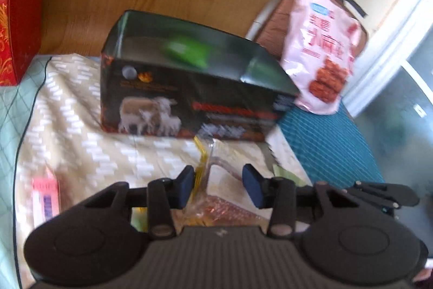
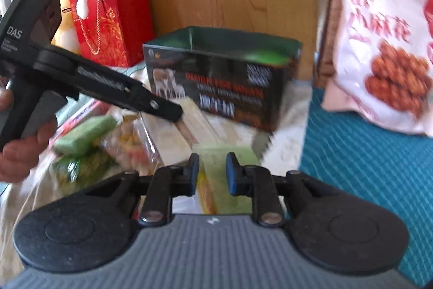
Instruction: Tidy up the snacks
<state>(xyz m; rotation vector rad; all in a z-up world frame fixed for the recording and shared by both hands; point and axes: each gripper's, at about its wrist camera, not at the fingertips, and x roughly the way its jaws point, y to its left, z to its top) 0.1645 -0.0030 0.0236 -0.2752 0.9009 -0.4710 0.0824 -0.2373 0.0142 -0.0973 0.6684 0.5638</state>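
Here, left hand-held gripper [image 1: 219, 187] narrowed around a clear snack packet [image 1: 216, 197], right hand-held gripper [image 2: 212, 175] narrowed over a green packet [image 2: 224, 180], contact unclear.

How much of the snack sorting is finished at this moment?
Done: one green item seems to lie in the open dark box. In hand: the left gripper straddles a clear packet, the right gripper a green-yellow packet; whether either grips is unclear. Left: several loose packets lie on the cloth.
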